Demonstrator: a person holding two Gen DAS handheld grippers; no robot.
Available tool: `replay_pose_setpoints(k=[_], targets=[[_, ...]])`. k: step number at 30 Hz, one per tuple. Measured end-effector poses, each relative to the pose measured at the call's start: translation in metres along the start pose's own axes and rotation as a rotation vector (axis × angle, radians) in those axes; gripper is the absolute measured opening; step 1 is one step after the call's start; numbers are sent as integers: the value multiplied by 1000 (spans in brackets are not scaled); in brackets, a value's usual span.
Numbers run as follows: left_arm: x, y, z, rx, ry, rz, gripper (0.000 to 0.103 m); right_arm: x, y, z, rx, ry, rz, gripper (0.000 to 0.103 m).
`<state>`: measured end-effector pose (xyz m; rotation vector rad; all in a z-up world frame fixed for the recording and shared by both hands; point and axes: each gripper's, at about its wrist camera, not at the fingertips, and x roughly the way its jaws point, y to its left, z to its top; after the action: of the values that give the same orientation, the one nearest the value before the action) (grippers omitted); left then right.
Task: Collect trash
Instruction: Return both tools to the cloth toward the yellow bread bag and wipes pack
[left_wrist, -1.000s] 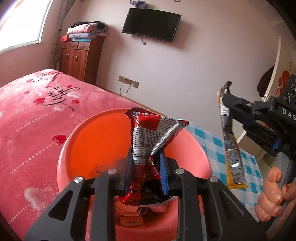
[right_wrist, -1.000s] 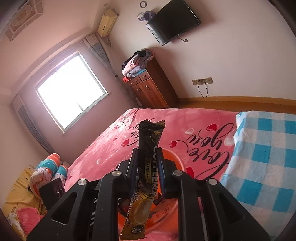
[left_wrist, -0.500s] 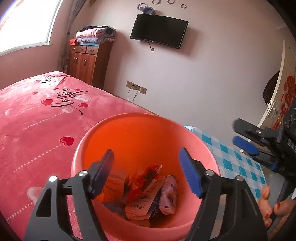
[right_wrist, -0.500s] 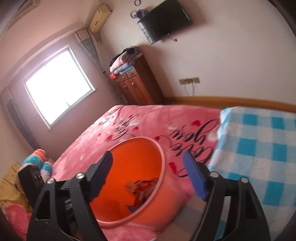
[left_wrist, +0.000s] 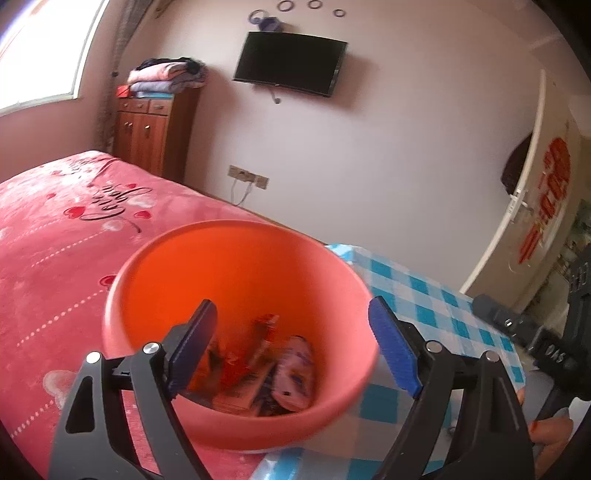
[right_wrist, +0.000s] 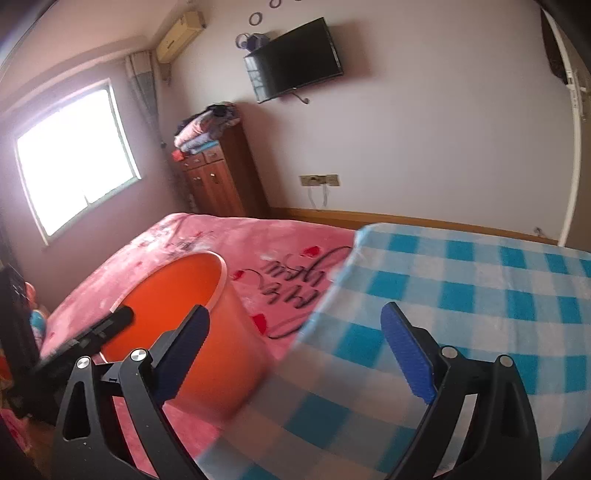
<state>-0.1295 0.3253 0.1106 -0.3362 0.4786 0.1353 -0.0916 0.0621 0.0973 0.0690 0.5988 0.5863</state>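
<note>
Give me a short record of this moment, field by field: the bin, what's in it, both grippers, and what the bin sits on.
bin: orange bucket, upright, on the bed
contents: several crumpled wrappers at the bottom, blurred
left gripper: open, empty, above the bucket mouth
right gripper: open, empty, to the right of the bucket, over the checked cloth
surface: pink blanket with hearts; blue checked cloth beside it
background: wall television, wooden cabinet with folded bedding on top
</note>
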Motion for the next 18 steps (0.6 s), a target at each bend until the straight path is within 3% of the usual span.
replay_pose_setpoints(k=[18], targets=[[-1, -87, -35, 135, 74, -143, 88, -57, -72, -42, 40, -27, -202, 93]])
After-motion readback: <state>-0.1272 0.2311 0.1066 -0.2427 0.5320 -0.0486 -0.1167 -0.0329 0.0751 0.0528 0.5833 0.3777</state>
